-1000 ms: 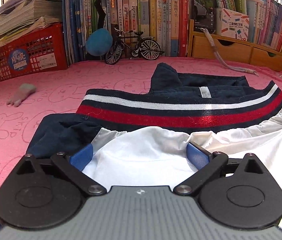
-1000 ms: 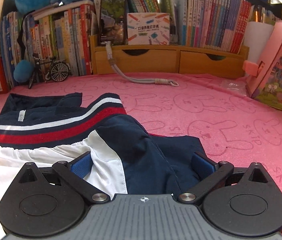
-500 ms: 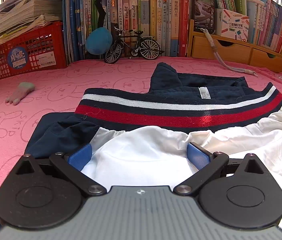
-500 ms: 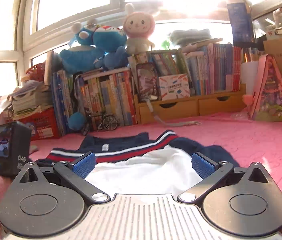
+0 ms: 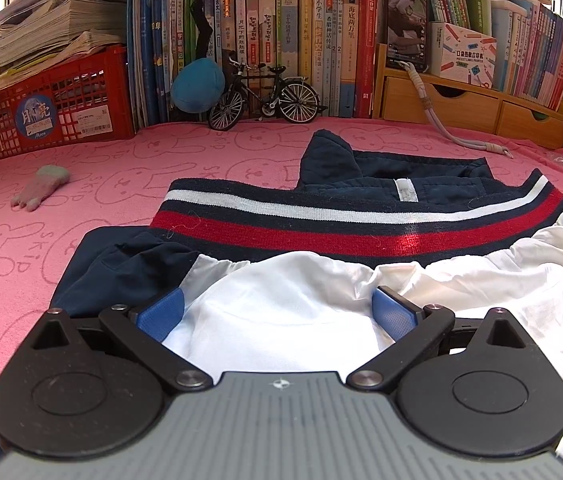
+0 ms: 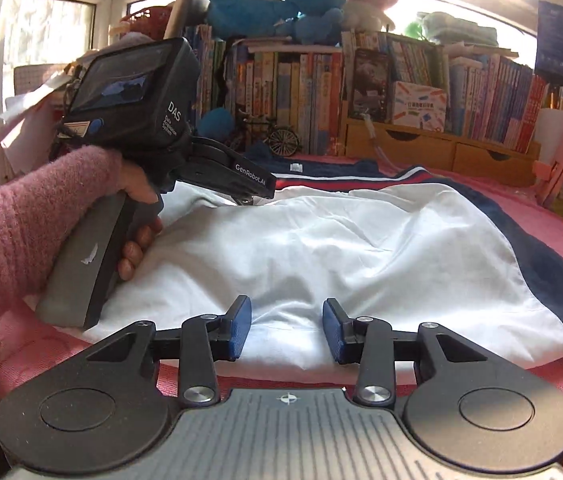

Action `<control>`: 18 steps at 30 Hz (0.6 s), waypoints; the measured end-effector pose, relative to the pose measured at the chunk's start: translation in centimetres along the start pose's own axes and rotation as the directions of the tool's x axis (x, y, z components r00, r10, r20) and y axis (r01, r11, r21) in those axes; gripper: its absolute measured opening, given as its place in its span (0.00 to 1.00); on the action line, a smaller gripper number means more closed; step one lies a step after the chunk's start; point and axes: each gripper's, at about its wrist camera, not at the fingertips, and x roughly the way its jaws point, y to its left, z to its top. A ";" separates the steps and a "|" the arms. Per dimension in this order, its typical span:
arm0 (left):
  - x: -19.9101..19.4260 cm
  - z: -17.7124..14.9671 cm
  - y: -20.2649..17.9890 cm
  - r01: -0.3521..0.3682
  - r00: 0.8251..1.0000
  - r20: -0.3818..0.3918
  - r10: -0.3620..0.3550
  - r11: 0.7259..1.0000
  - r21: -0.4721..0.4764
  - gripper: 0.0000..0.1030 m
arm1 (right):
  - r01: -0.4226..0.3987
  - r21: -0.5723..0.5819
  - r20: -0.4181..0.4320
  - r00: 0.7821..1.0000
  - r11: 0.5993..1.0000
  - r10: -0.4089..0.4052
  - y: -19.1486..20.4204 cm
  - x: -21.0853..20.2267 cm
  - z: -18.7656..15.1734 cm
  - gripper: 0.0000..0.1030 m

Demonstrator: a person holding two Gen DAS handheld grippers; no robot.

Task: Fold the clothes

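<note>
The navy-and-white jacket [image 6: 361, 248] lies spread on the pink worktop [image 5: 81, 184], not yet visibly folded. The right gripper [image 6: 286, 326] has just been closing, half-narrowed astride the white near hem without pinching it. The left gripper [image 5: 277, 312], slightly narrowed but wide, straddles white fabric, so the folding is left.

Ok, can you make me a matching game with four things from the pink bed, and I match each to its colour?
Things:
1. toy bicycle
2. basket
3. little glove
4. drawer box

Colours:
A. red
B. wooden brown
C. black
D. grey

Pairs: 1-C, 2-A, 3-D, 4-B
</note>
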 end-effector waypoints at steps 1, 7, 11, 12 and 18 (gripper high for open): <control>-0.9 0.0 0.2 0.013 1.000 0.015 -0.013 1.000 -0.010 0.77 | 0.006 -0.001 0.006 1.000 1.000 -0.006 0.1 0.0 -0.1 0.39; -7.4 0.4 0.2 0.191 0.980 0.051 -0.191 0.982 0.006 0.57 | -0.009 0.042 0.007 1.000 0.999 0.009 -0.5 -0.1 -0.2 0.39; -10.0 -0.5 -1.8 0.390 0.918 -0.100 -0.383 0.920 0.049 0.57 | -0.018 0.043 0.017 1.000 0.999 0.018 -0.7 -0.1 -0.3 0.40; -10.1 -0.8 -2.4 0.422 0.898 -0.160 -0.411 0.905 0.044 0.57 | -0.020 0.044 0.019 1.000 0.999 0.019 -0.7 -0.1 -0.4 0.40; -8.5 -3.2 -5.5 0.406 0.873 -0.342 -0.349 0.907 0.112 0.54 | -0.023 0.045 0.034 0.999 0.999 0.021 -0.8 0.0 -0.4 0.40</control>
